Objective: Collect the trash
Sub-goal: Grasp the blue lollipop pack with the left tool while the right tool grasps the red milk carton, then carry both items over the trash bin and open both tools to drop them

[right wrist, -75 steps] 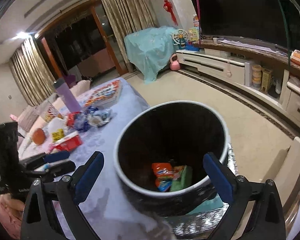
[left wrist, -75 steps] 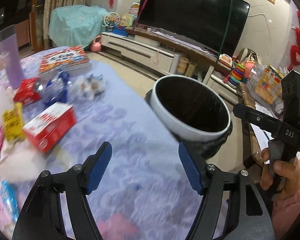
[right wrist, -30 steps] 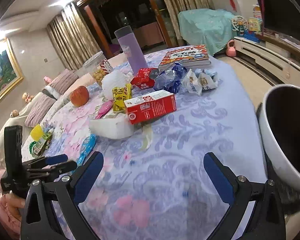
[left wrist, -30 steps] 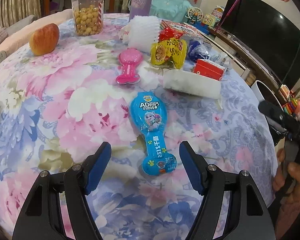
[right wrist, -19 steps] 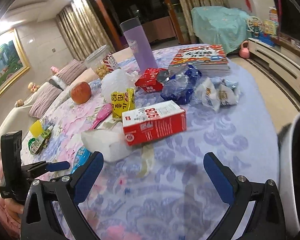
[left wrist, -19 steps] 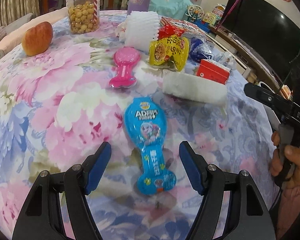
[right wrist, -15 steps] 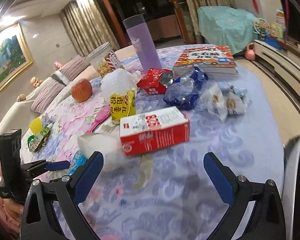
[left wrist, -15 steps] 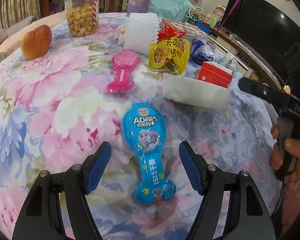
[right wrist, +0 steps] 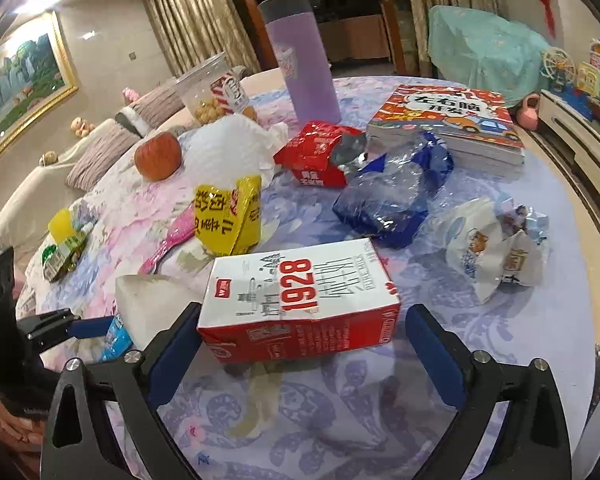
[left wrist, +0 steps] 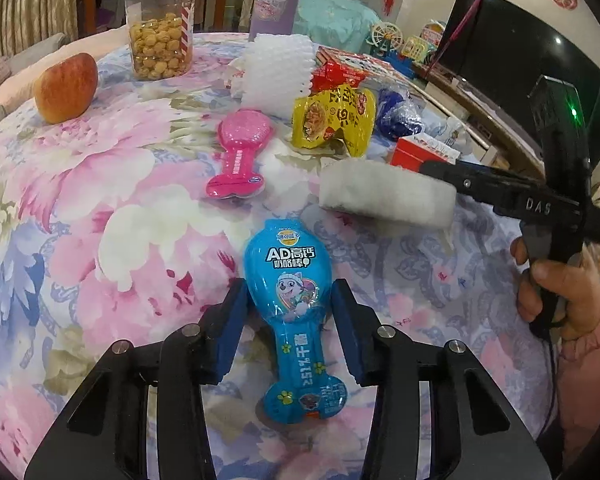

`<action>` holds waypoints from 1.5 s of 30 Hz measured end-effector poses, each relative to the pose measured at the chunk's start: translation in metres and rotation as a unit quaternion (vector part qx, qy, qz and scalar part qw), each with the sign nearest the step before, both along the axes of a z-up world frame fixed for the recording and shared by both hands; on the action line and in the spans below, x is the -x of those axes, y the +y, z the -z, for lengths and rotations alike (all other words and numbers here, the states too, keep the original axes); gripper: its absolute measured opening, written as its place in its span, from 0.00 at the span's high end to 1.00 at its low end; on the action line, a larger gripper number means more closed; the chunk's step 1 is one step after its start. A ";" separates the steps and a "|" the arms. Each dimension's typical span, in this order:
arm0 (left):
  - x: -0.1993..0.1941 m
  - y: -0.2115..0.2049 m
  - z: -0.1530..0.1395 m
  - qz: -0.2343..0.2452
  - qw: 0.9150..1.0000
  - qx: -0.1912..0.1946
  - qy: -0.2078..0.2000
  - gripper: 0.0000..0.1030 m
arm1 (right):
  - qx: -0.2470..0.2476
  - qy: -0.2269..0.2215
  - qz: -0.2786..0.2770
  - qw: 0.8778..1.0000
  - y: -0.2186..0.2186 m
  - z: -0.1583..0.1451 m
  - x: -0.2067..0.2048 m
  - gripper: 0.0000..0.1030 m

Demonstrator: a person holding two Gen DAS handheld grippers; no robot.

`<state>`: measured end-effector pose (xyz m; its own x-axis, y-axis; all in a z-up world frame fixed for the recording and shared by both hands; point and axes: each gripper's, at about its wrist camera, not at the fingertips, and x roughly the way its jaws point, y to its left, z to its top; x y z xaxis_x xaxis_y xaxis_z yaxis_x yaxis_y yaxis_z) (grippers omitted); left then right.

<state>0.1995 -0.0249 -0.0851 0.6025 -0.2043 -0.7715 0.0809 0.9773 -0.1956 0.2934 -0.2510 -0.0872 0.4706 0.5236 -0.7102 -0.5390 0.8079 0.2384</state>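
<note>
Jaws of the left tool (left wrist: 287,312) have just been closing and now stand narrow on either side of the blue wrapper (left wrist: 296,312), at its wide rounded head; the pads sit right at its edges, though whether they already press I cannot tell. A second ago they hung wide above it, so this reads as the start of the next pickup. The right tool (right wrist: 300,344) has swung away from the bin to the red and white carton (right wrist: 300,308) and its jaws, just beginning to close, stay wide with the carton lying between them, untouched.

The wrapper is glossy printed film, spoon-shaped with a narrow stem, lying flat on the surface (left wrist: 100,216); it will likely buckle when squeezed. The carton is stiff card, a box on its side, slightly dented along its front edge. Beside it lies a soft white foam pad (left wrist: 384,200). Further off sit a pink wrapper (left wrist: 240,160) of the same shape, a crinkled yellow packet (left wrist: 332,120), ribbed foam netting (left wrist: 278,70), an apple (left wrist: 66,88) and a clear jar (left wrist: 160,28).
</note>
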 end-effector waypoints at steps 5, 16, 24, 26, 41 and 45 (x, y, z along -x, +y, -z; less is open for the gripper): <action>0.005 -0.006 -0.002 0.013 1.000 -0.003 -0.004 0.63 | 0.004 -0.018 0.017 1.000 -0.004 -0.008 0.016 0.12; 0.026 -0.010 -0.022 0.019 0.999 0.005 -0.032 0.63 | -0.055 -0.025 0.121 0.991 -0.062 -0.026 0.073 0.12; 0.050 -0.023 -0.035 0.042 0.998 0.011 -0.046 0.63 | -0.078 -0.017 0.156 0.985 -0.080 -0.025 0.117 0.12; 0.054 -0.030 -0.036 0.051 0.997 0.007 -0.049 0.63 | -0.081 -0.019 0.159 0.984 -0.082 -0.025 0.126 0.12; 0.057 -0.101 -0.044 0.135 0.990 0.004 -0.051 0.63 | -0.083 -0.034 0.200 0.976 -0.117 -0.031 0.176 0.12; 0.055 -0.117 -0.045 0.152 0.987 0.004 -0.051 0.63 | -0.080 -0.038 0.213 0.973 -0.130 -0.034 0.182 0.12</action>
<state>0.1444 -0.1415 -0.0397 0.5873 -0.3931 -0.7075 0.3895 0.9035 -0.1787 0.1114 -0.3809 -0.0534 0.7167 0.3713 -0.5904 -0.1843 0.9172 0.3531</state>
